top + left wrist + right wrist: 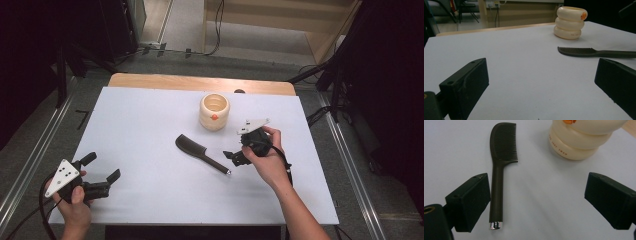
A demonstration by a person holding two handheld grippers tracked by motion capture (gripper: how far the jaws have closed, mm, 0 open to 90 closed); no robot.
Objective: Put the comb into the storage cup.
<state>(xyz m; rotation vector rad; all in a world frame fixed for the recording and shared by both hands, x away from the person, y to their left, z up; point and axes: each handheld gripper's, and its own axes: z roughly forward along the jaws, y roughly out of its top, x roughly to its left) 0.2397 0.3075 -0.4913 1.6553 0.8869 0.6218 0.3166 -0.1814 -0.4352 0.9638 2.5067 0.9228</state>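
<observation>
Cream holder (579,142) beside black comb (499,167), print seemingly "THE JUDY SWAN"

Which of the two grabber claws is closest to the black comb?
The right gripper, held just beside the comb handle's silver tip. The left gripper sits far off at the table's near left corner.

overhead view, two low close views, sharing comb (201,155)
</observation>
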